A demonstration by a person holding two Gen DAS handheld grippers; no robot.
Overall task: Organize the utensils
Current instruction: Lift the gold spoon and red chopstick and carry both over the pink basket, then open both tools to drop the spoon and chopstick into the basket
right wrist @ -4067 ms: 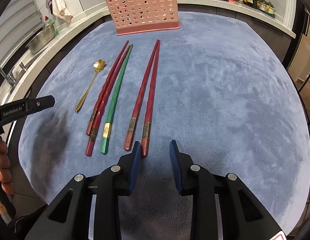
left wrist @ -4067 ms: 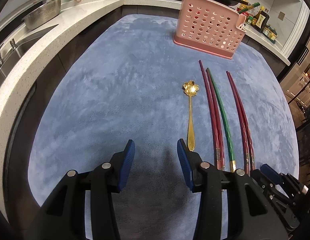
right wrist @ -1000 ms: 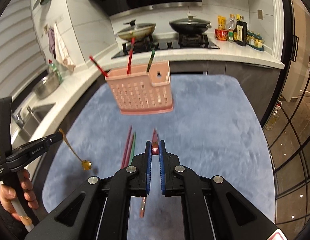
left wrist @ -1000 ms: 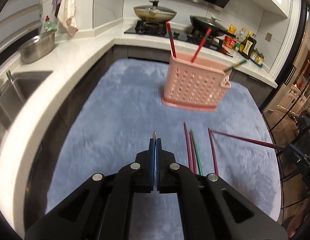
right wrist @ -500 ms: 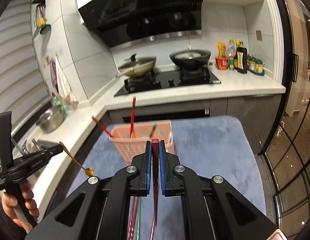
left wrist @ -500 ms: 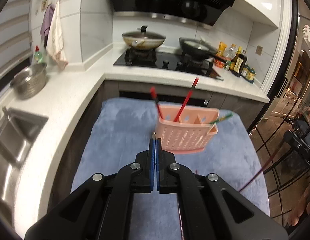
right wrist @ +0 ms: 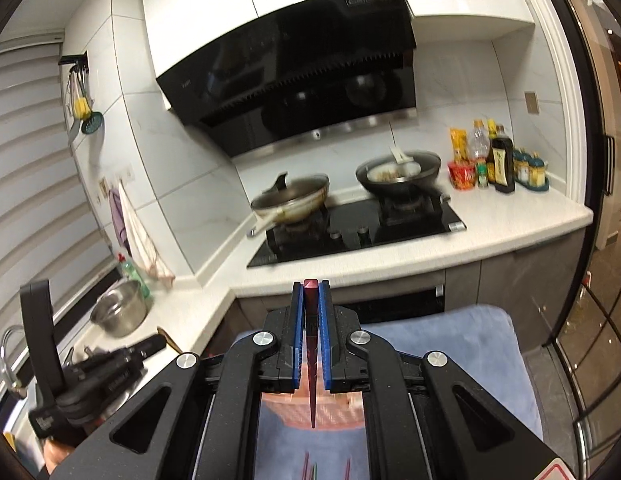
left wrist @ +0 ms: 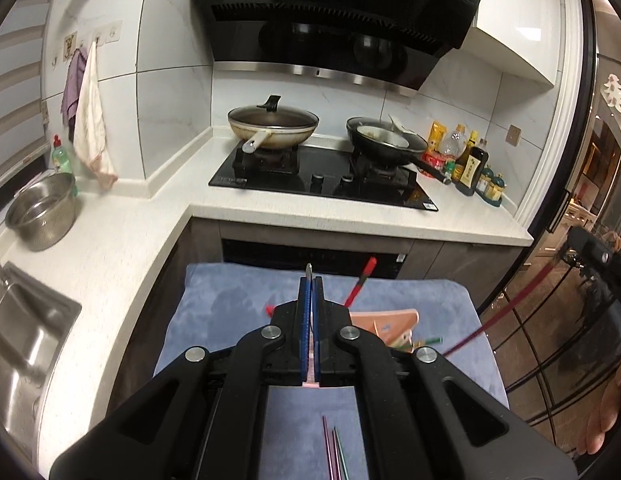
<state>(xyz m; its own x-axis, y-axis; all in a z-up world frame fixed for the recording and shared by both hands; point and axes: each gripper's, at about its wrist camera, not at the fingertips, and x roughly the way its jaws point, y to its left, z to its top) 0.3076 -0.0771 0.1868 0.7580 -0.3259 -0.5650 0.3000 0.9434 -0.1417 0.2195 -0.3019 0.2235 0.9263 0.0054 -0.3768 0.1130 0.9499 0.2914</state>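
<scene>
My left gripper (left wrist: 310, 280) is shut on the gold spoon; only its handle tip (left wrist: 309, 269) shows above the jaws. It is held high over the pink utensil basket (left wrist: 390, 326), mostly hidden behind the gripper. My right gripper (right wrist: 310, 286) is shut on a red chopstick (right wrist: 311, 376) that hangs point down over the pink basket (right wrist: 342, 410). That chopstick also shows at the right of the left wrist view (left wrist: 506, 314). Red chopsticks (left wrist: 360, 282) stand in the basket. Several chopsticks (left wrist: 333, 454) lie on the blue mat (left wrist: 230, 312).
A white counter (left wrist: 350, 216) with a black hob, two pans (left wrist: 272, 122) and sauce bottles (left wrist: 472, 164) runs behind the mat. A steel colander (left wrist: 40, 210) and a sink (left wrist: 14, 344) are on the left. Glass doors are on the right.
Both grippers have risen and tilted up, so the hob and hood fill the views. The basket has dropped behind the jaws. The spoon and chopstick stay gripped.
</scene>
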